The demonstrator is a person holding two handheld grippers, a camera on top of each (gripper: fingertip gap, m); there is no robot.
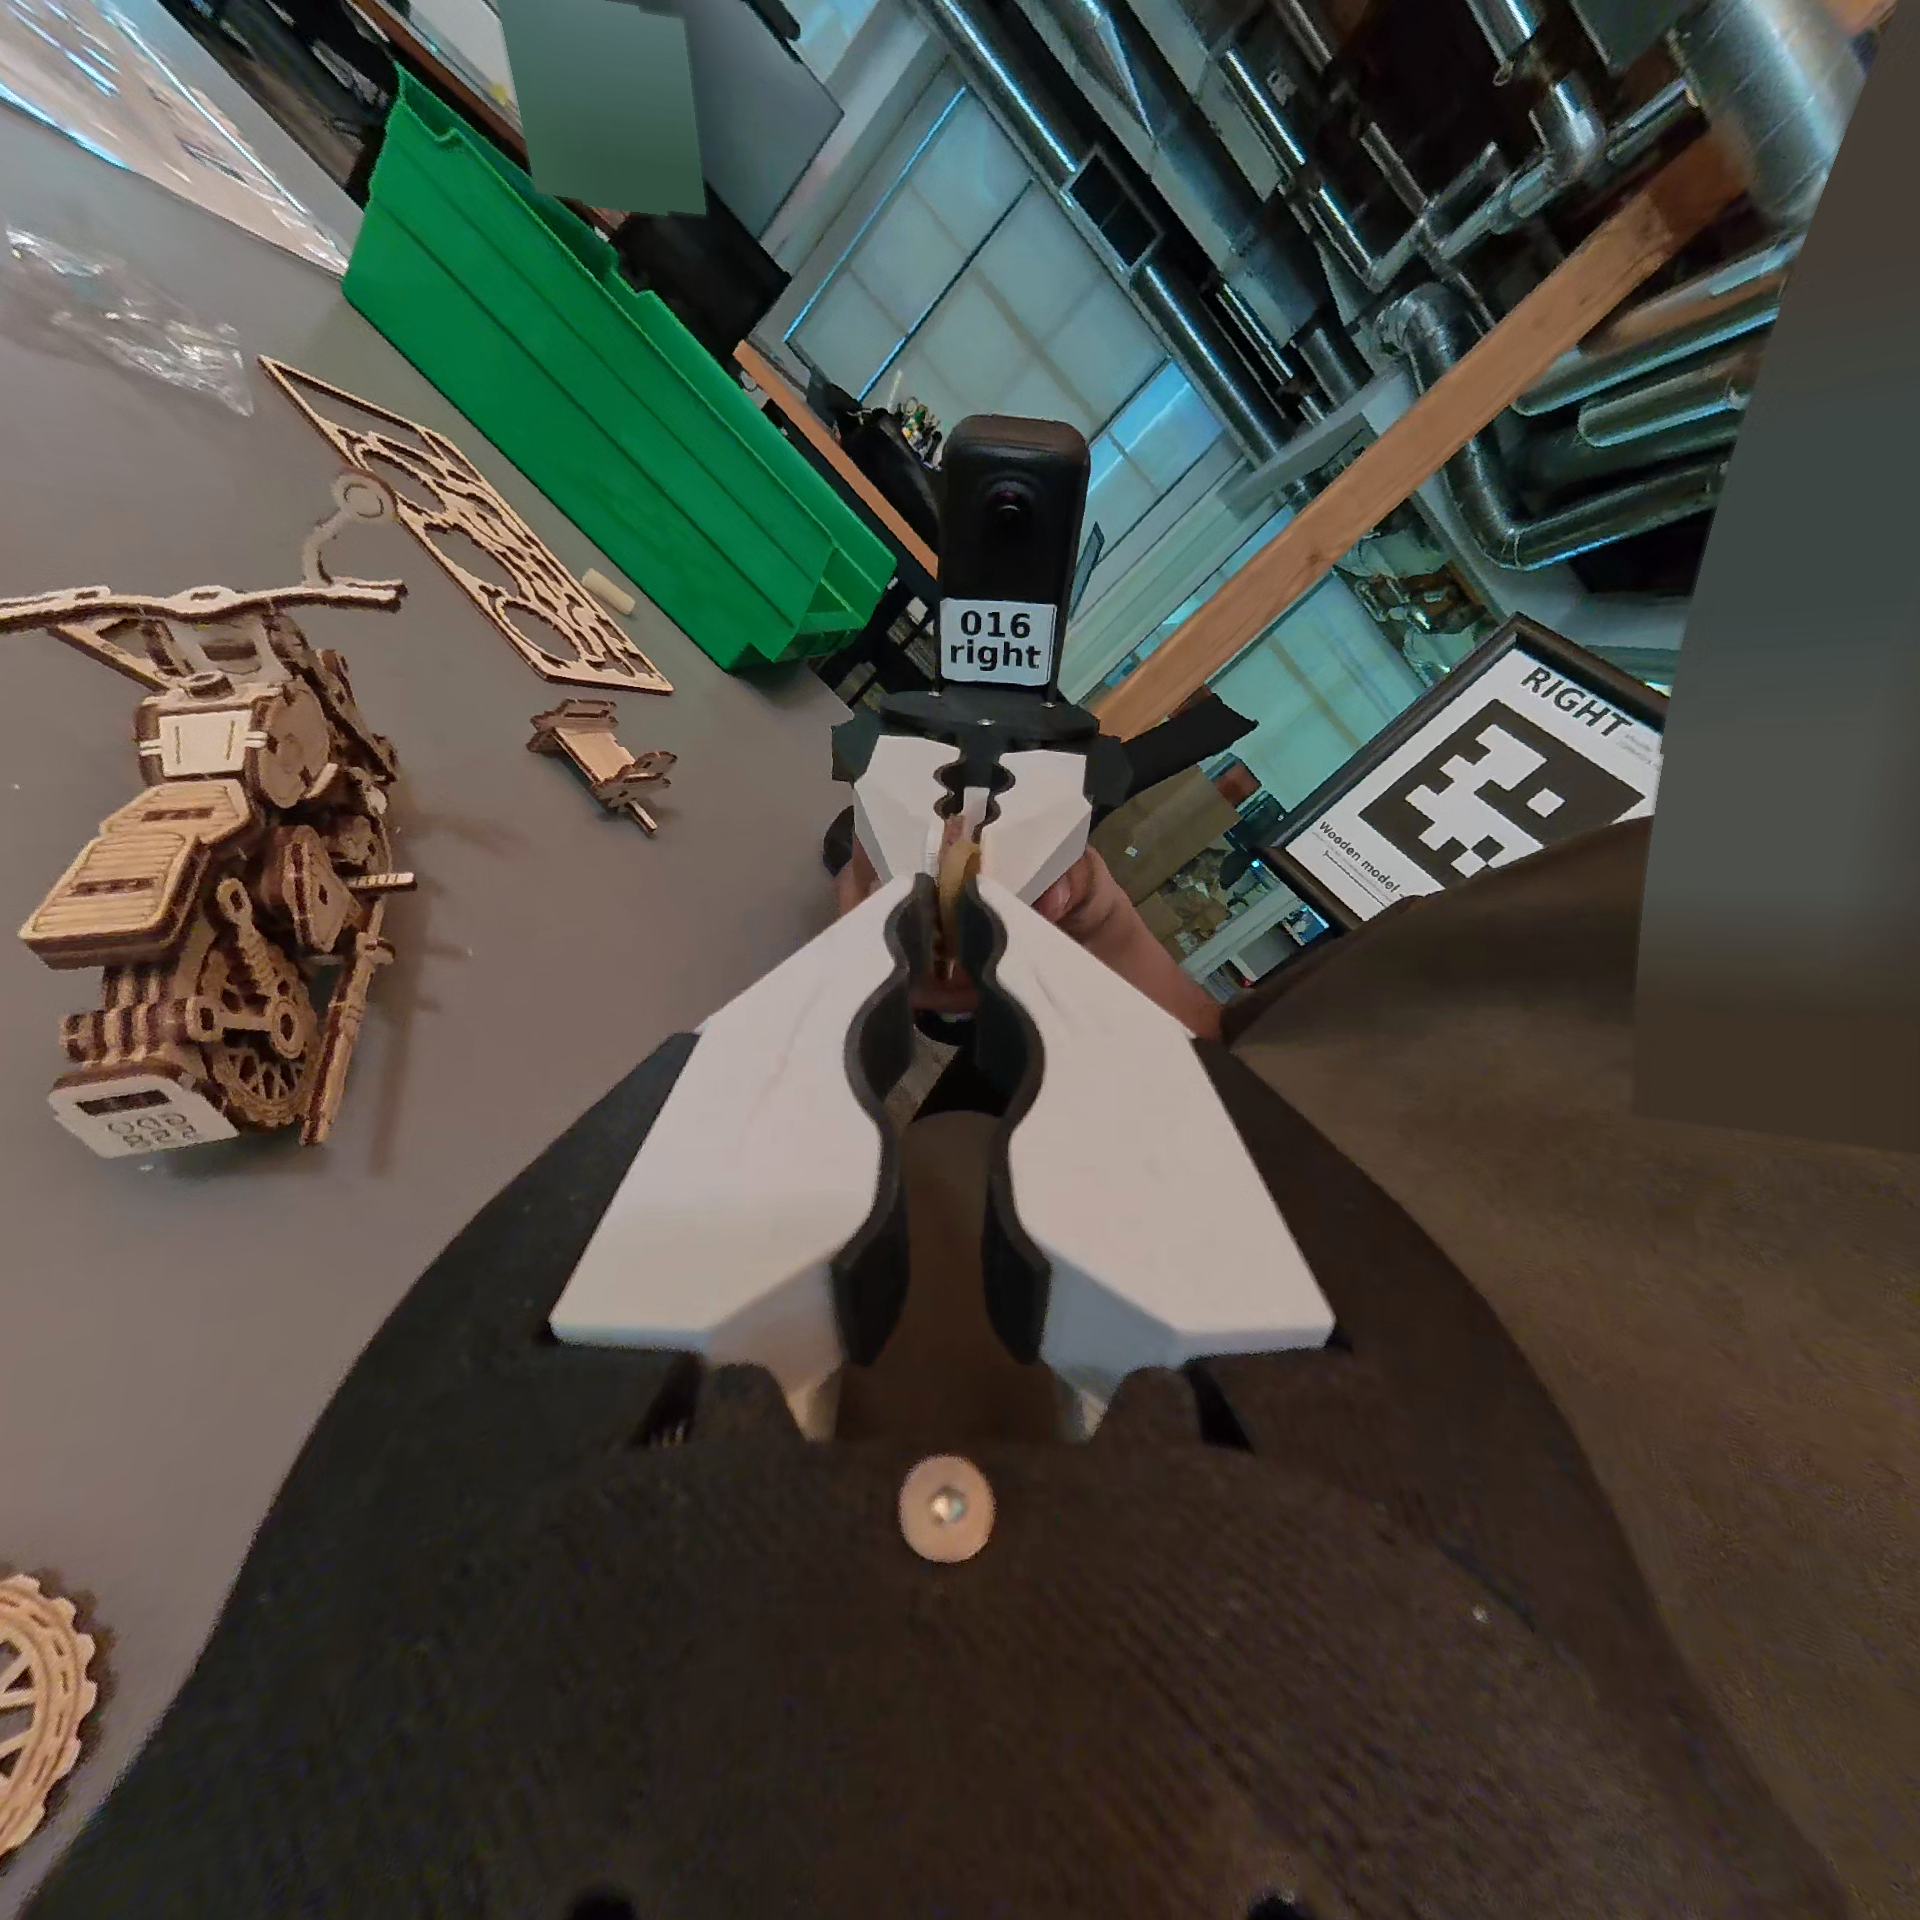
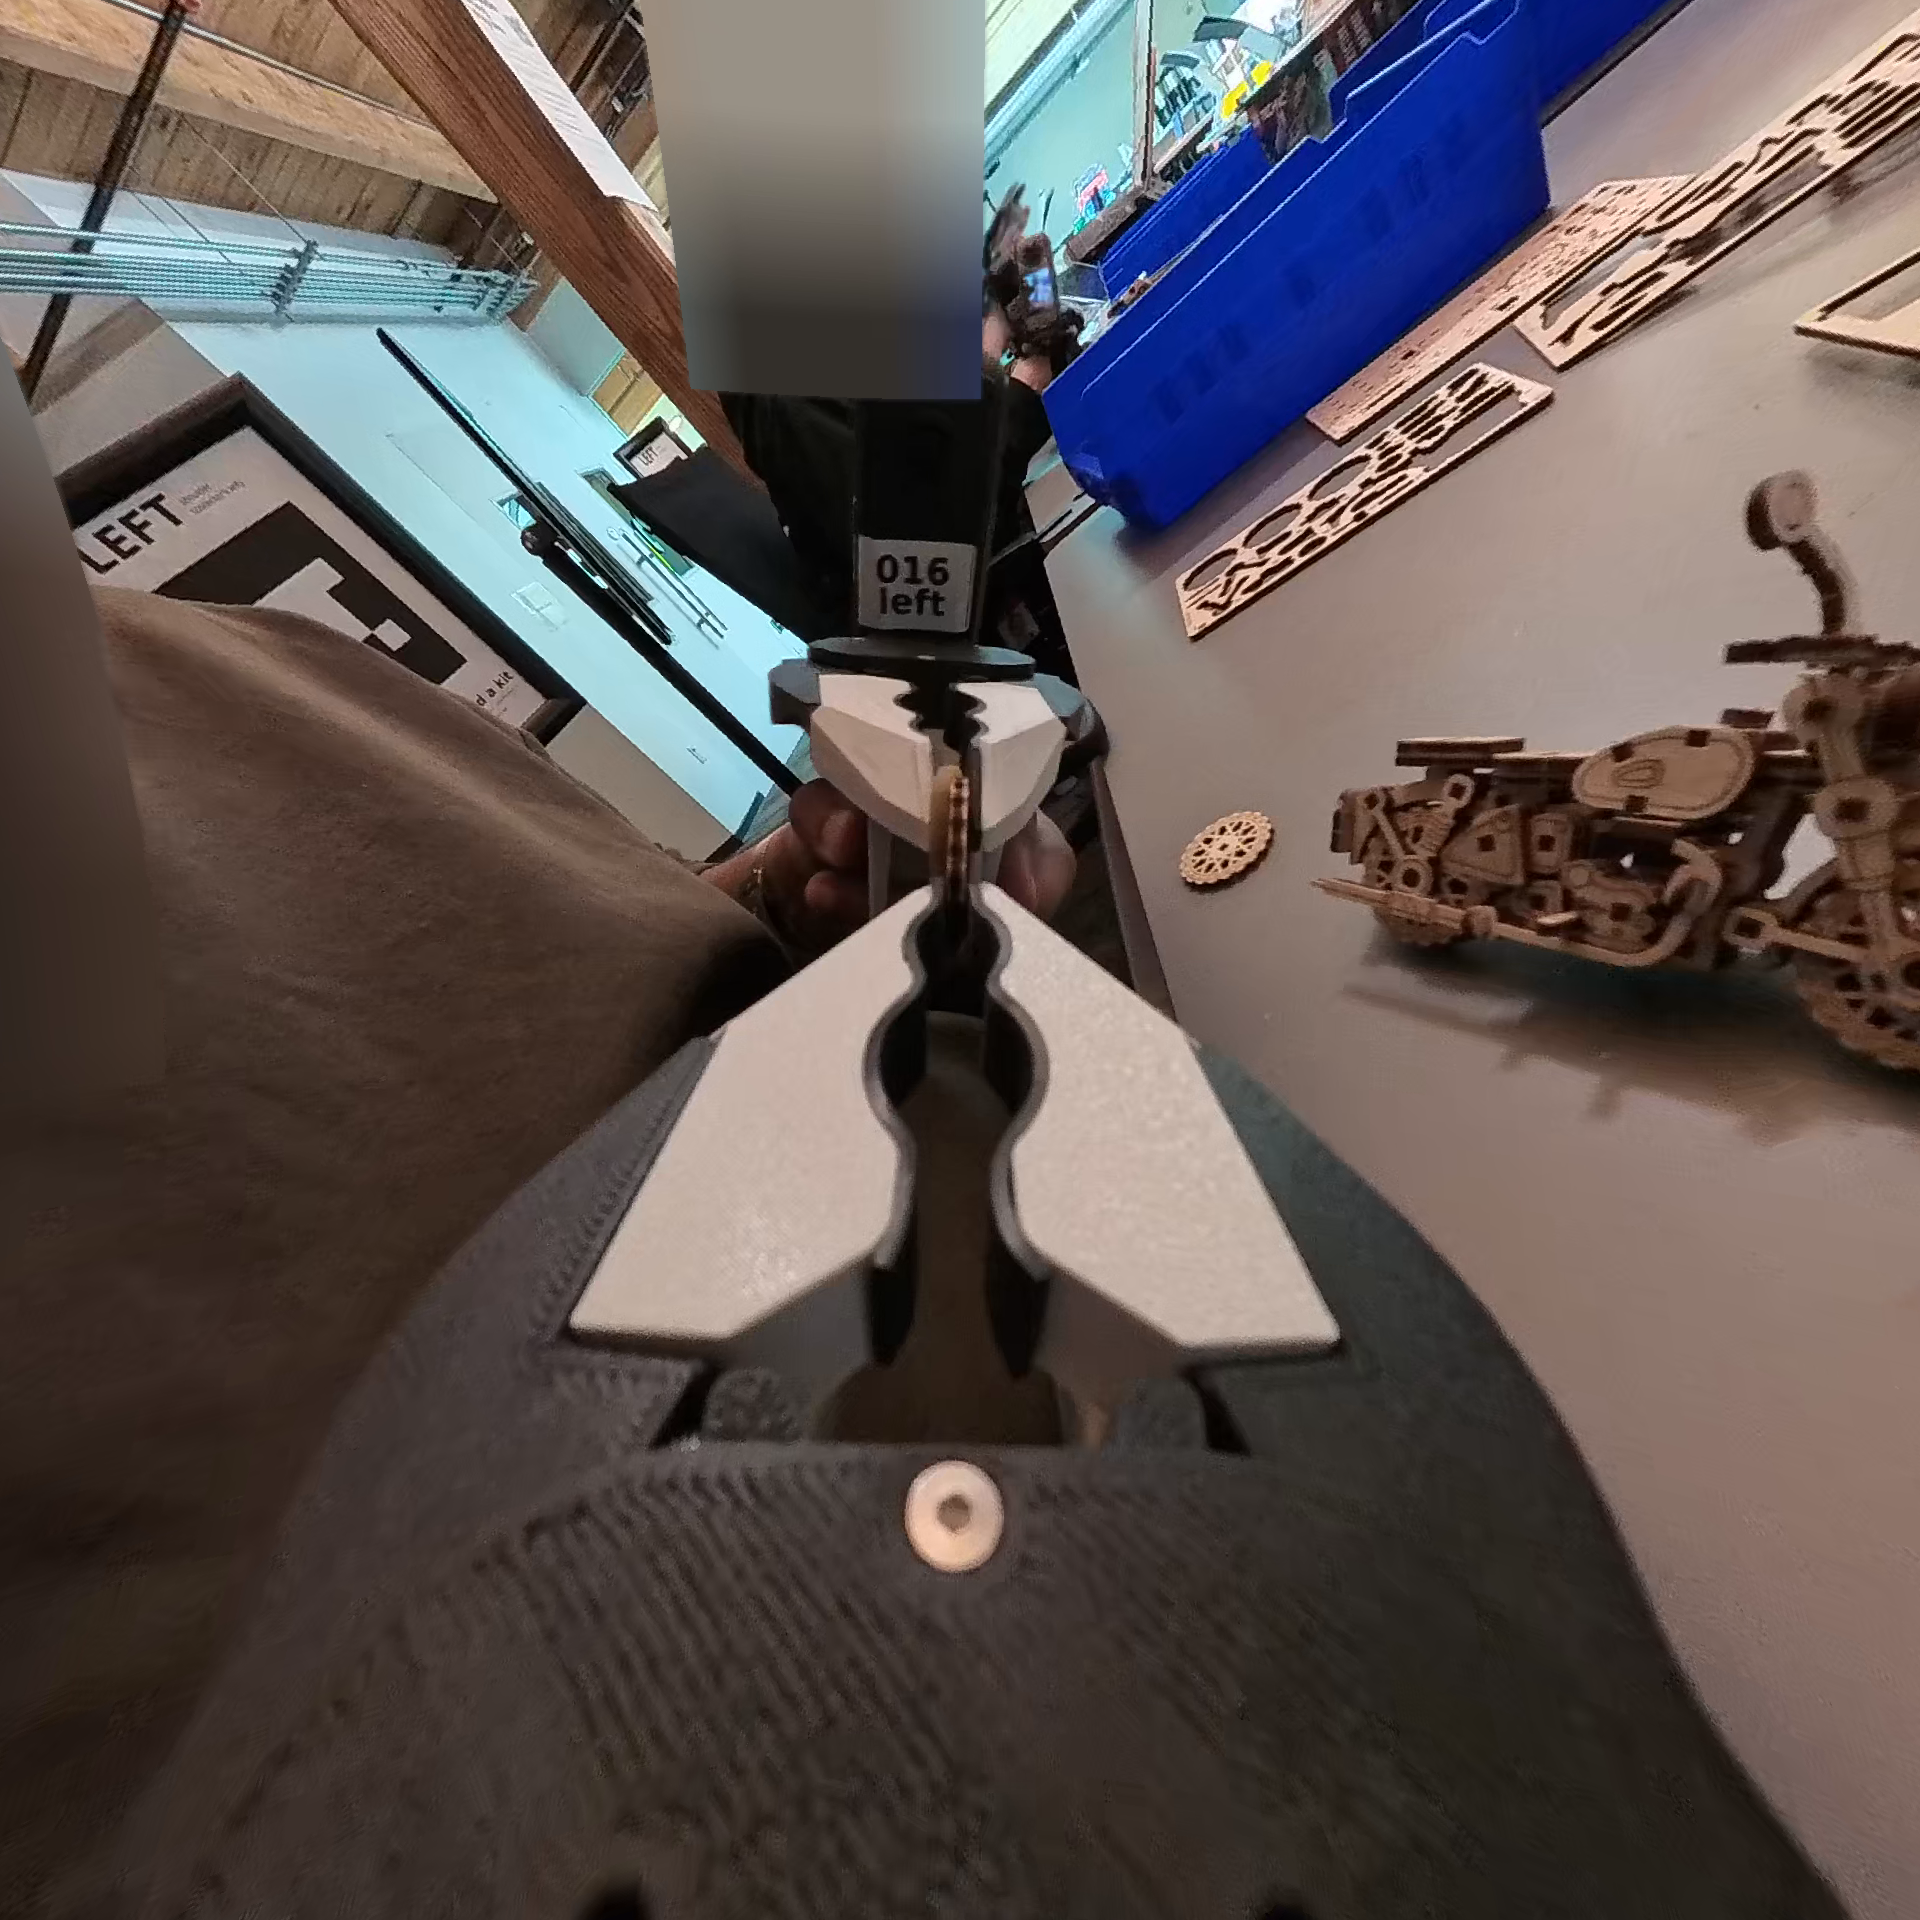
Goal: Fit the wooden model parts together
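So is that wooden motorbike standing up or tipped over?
Standing up. The wooden motorbike rests on the grey table, handlebars on top, nothing holding it.

The right hand-held gripper (image 2: pixel 948 914) is closed on a thin round wooden disc (image 2: pixel 950 831), seen edge-on. The left hand-held gripper (image 2: pixel 948 774) faces it, tip to tip, pinching the same disc. To the right, a wooden motorcycle model (image 2: pixel 1621 862) stands on the grey tabletop (image 2: pixel 1455 1299), a small toothed wheel (image 2: pixel 1226 849) just beside it.
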